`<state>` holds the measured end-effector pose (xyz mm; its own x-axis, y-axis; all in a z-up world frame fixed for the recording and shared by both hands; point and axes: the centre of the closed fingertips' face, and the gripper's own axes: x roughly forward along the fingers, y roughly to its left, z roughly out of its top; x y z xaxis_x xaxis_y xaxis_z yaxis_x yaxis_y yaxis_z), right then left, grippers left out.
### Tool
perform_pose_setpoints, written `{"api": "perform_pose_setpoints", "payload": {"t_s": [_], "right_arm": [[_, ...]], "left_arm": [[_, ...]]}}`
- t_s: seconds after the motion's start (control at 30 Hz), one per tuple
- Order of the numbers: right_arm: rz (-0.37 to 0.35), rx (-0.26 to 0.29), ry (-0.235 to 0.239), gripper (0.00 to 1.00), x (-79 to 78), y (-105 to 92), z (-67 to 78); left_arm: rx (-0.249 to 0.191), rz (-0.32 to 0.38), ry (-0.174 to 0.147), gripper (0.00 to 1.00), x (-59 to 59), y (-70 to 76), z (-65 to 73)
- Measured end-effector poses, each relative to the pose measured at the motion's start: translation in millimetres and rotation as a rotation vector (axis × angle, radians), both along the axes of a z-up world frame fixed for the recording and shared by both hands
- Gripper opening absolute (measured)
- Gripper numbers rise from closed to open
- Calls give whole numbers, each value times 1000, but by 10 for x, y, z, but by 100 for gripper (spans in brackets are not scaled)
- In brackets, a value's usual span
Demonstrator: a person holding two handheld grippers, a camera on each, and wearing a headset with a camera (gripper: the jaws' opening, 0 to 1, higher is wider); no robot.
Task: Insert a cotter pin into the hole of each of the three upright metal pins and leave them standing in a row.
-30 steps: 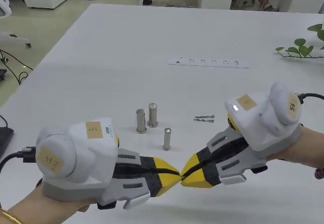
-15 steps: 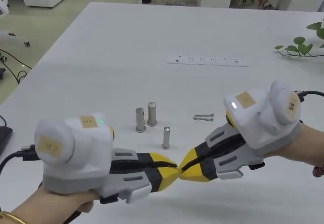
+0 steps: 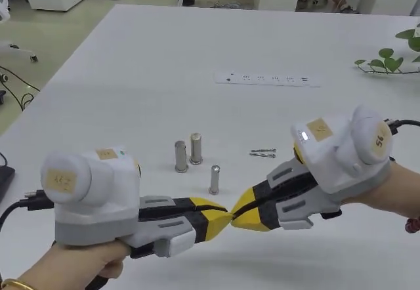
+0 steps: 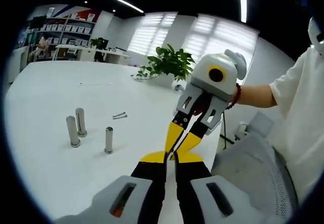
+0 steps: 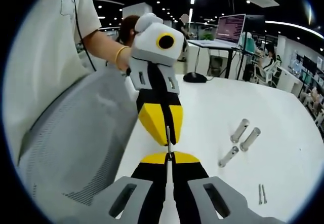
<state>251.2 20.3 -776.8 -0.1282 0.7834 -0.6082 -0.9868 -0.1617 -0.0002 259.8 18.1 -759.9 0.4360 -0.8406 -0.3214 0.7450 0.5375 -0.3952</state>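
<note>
While left gripper (image 3: 222,216) and right gripper (image 3: 240,211) touch tip to tip over counter (image 3: 164,73), fingers of each pressed together, holding nothing, three metal pins (image 3: 195,149) stand loosely grouped beyond. Cotter pins (image 3: 263,152) lie flat just right of them, none inserted. Likely light, thin, springy, slippery; best pinched at looped head. Metal pins look topple-prone.

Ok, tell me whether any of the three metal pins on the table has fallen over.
No, all three metal pins stand upright on the white table, none lying on its side.
</note>
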Motion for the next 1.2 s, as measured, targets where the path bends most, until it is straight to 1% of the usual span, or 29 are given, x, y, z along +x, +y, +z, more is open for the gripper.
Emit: {"api": "perform_pose_setpoints", "payload": {"t_s": [0.1,0.2,0.27,0.37,0.5,0.6,0.67,0.7,0.77,1.03,1.13,1.2], "right_arm": [[-2,2,-5,4,8,2,9],[-2,-4,-13,4,16,-5,4],[-5,1,-5,4,11,0,9],[-3,-7,-12,4,10,-9,-9],[-3,-9,-12,4,1,-13,-18],[-9,-8,-14,4,7,-16,-18],[-10,-8,-13,4,6,-21,-20],[-10,-9,-13,4,3,-22,-21],[-8,-11,-14,4,-2,-25,-24],[-23,-3,13,5,-12,-17,-22],[-30,0,22,5,-4,-14,-20],[-36,1,20,7,9,-14,-25]], "left_arm": [[-2,3,13,3,-4,-3,-20],[-10,7,17,2,-7,-10,-7],[-17,7,24,2,-11,-14,-3],[-22,11,27,2,-11,-15,0],[-34,14,39,1,-9,-20,6],[-26,8,31,1,-13,-28,1],[-20,1,21,1,-19,-34,0],[-9,-6,5,1,-24,-38,-2],[-4,-15,-5,0,-36,-45,1],[38,-55,-95,0,-44,-58,29],[43,-61,-110,0,-42,-62,39],[45,-67,-122,0,-43,-64,51]]}}
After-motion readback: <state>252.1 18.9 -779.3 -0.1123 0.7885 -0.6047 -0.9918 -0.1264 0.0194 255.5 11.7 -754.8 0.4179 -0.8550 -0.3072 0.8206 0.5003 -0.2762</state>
